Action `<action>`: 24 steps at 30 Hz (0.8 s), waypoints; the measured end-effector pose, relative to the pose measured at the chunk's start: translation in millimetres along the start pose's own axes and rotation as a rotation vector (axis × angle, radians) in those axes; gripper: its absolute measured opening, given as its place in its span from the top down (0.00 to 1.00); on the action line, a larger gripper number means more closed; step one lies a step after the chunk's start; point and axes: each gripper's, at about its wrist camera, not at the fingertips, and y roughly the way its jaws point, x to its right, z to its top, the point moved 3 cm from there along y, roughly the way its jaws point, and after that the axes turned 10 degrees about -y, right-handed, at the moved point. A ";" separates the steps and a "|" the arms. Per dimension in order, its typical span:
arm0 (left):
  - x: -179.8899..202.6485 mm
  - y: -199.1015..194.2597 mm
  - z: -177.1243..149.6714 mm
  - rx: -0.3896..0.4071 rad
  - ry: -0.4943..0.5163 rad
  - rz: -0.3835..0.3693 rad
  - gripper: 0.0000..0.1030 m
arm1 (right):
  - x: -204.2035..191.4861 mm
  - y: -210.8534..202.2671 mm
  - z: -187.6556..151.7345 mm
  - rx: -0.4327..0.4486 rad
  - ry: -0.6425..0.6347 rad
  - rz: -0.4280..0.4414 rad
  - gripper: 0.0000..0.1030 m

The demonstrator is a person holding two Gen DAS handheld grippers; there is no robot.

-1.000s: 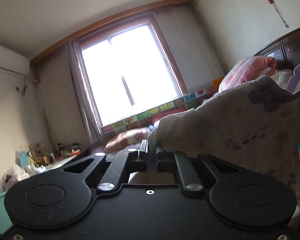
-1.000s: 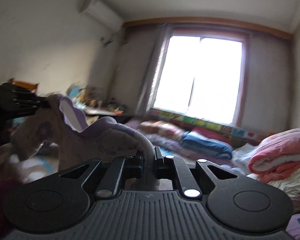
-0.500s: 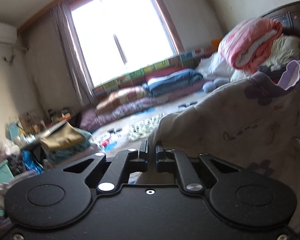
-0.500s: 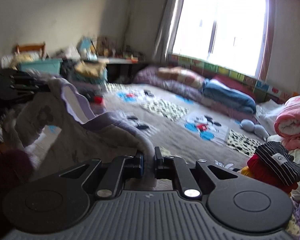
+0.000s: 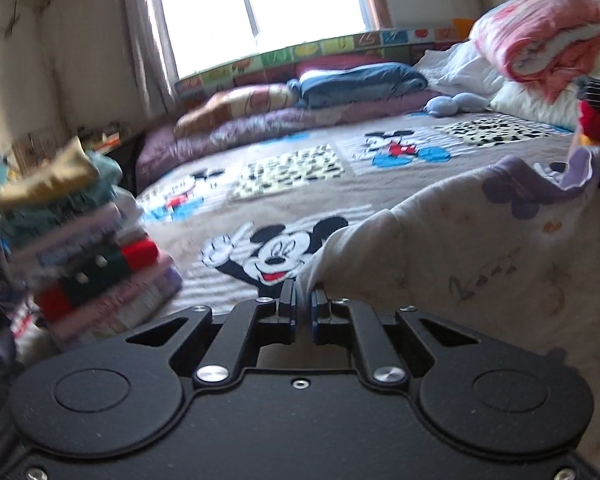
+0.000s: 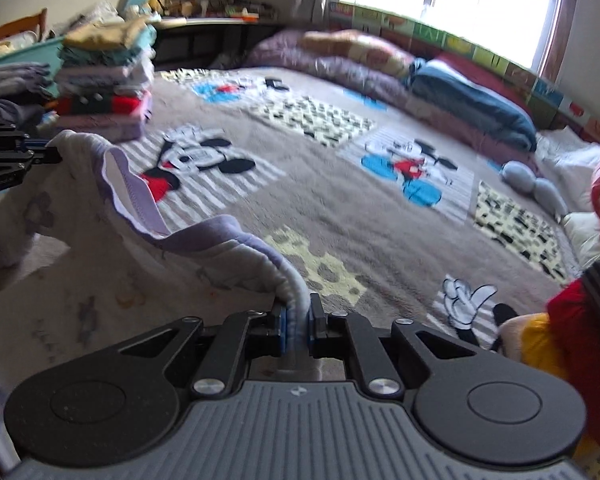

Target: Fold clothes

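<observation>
A cream garment with purple print and lilac trim (image 5: 480,248) hangs stretched between both grippers over the bed. My left gripper (image 5: 303,300) is shut on one edge of it; the cloth spreads right from the jaws. My right gripper (image 6: 297,316) is shut on the lilac-trimmed edge (image 6: 236,240), which bunches between the jaws. In the right wrist view the left gripper (image 6: 40,152) shows at far left, holding the other end. The garment's lower part drapes down onto the blanket (image 6: 80,300).
A grey Mickey Mouse blanket (image 6: 340,208) covers the bed. A stack of folded clothes (image 5: 84,248) stands at the left edge, also in the right wrist view (image 6: 104,76). Rolled quilts and pillows (image 5: 340,84) line the far side; a pink quilt (image 5: 548,32) and red-and-striped clothes (image 6: 580,328) lie right.
Both grippers have tipped down from the window and ceiling toward the bed, lowering the held garment until its lower part rests on the blanket. Both stay shut on it.
</observation>
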 end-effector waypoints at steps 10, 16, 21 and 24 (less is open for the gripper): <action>-11.5 63.0 -19.1 -0.122 -0.104 0.011 0.84 | 23.6 94.4 -11.7 -0.099 0.064 0.026 0.81; -28.8 72.8 -17.6 -0.144 -0.168 0.044 0.58 | 40.5 120.7 -27.2 -0.106 0.182 -0.020 0.54; -54.2 47.0 -5.1 -0.094 -0.253 0.076 0.54 | 73.0 80.8 -42.4 -0.019 0.398 -0.136 0.50; -69.2 25.7 -2.2 -0.068 -0.310 0.087 0.49 | 87.1 42.3 -64.3 0.050 0.584 -0.107 0.50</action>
